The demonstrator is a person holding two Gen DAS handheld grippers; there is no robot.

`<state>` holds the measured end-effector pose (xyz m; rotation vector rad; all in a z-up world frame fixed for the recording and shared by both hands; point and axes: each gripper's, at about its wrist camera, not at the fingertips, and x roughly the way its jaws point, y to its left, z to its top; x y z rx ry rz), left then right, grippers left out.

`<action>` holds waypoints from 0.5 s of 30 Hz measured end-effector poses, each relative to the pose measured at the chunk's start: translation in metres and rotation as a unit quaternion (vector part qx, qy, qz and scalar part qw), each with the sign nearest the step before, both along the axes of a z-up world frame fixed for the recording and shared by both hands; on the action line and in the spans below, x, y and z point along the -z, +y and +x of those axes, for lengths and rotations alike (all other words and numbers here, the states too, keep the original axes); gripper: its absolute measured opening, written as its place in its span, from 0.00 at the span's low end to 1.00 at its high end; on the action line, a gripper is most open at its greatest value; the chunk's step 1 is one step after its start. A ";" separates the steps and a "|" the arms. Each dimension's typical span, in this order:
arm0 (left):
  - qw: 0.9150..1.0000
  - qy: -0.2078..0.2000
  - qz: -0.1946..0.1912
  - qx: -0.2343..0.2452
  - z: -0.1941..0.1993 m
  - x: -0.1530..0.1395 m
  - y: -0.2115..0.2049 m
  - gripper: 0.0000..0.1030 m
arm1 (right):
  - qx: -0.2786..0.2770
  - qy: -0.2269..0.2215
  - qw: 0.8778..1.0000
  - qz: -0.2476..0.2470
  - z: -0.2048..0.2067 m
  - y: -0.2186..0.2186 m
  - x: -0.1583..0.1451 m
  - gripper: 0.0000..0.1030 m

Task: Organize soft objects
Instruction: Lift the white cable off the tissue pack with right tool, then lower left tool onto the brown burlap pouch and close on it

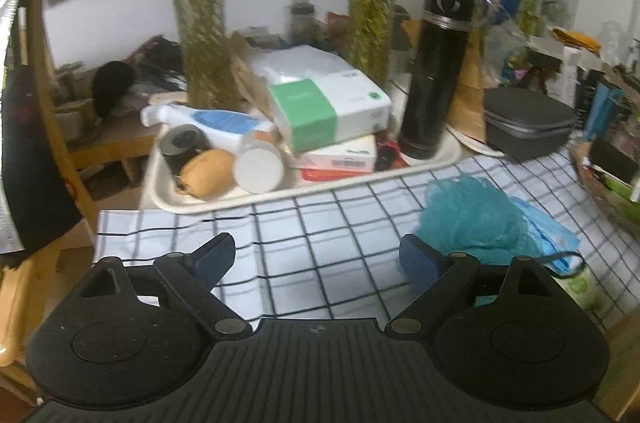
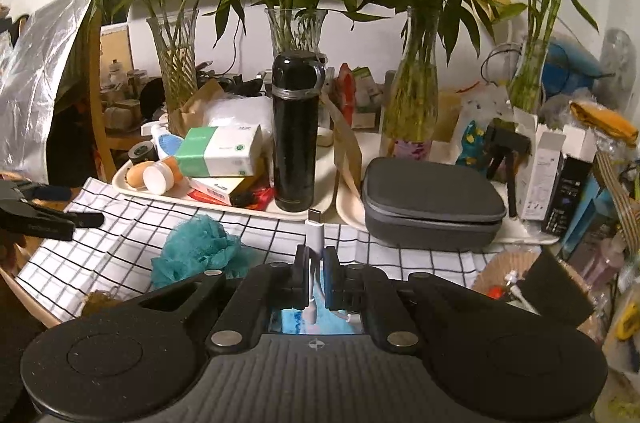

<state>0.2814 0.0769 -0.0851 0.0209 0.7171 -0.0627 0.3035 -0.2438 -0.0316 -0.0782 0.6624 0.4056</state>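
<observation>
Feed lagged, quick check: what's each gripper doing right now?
Left gripper: open, holding nothing.
Right gripper: shut on a white cable plug.

A black flask (image 2: 295, 131) stands on a cream tray (image 2: 320, 207), apparently beside a tissue pack (image 2: 219, 151).

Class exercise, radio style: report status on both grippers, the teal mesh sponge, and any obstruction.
Left gripper open, empty. Right gripper shut on white cable. Teal mesh sponge loose on checked cloth. Nothing blocking it.
</observation>
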 end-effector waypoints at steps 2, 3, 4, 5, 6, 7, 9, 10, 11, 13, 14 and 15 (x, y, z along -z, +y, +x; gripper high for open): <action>1.000 0.006 -0.004 0.012 0.003 0.003 0.001 0.88 | 0.004 0.010 1.000 0.008 0.001 -0.005 0.001 0.09; 1.000 0.012 -0.007 0.015 0.005 0.004 0.002 0.88 | 0.005 0.016 1.000 0.012 0.001 -0.007 0.001 0.09; 1.000 0.018 -0.012 0.016 0.007 0.006 0.003 0.88 | 0.007 0.022 1.000 0.015 0.001 -0.009 0.002 0.09; 0.999 0.024 -0.021 0.018 0.009 0.007 0.005 0.88 | 0.009 0.030 0.999 0.019 0.001 -0.012 0.003 0.09; 0.999 0.030 -0.033 0.019 0.012 0.008 0.007 0.88 | 0.010 0.040 0.999 0.023 0.001 -0.014 0.005 0.08; 0.998 0.038 -0.047 0.021 0.014 0.010 0.009 0.88 | 0.010 0.049 0.998 0.026 0.001 -0.015 0.006 0.08; 0.995 0.051 -0.080 0.031 0.019 0.012 0.012 0.88 | 0.010 0.067 0.997 0.029 0.001 -0.018 0.009 0.08; 0.993 0.058 -0.094 0.040 0.021 0.013 0.012 0.88 | 0.009 0.073 0.997 0.029 0.001 -0.018 0.011 0.08; 0.991 0.065 -0.103 0.051 0.022 0.015 0.011 0.88 | 0.008 0.077 0.997 0.030 0.000 -0.017 0.012 0.08; 0.989 0.079 -0.104 0.070 0.025 0.018 0.008 0.88 | 0.003 0.087 0.996 0.030 0.001 -0.015 0.015 0.08; 0.988 0.087 -0.103 0.077 0.026 0.020 0.007 0.88 | 0.001 0.089 0.996 0.029 0.002 -0.014 0.016 0.08; 0.986 0.098 -0.105 0.083 0.028 0.022 0.006 0.88 | 0.001 0.091 0.996 0.026 0.003 -0.012 0.017 0.08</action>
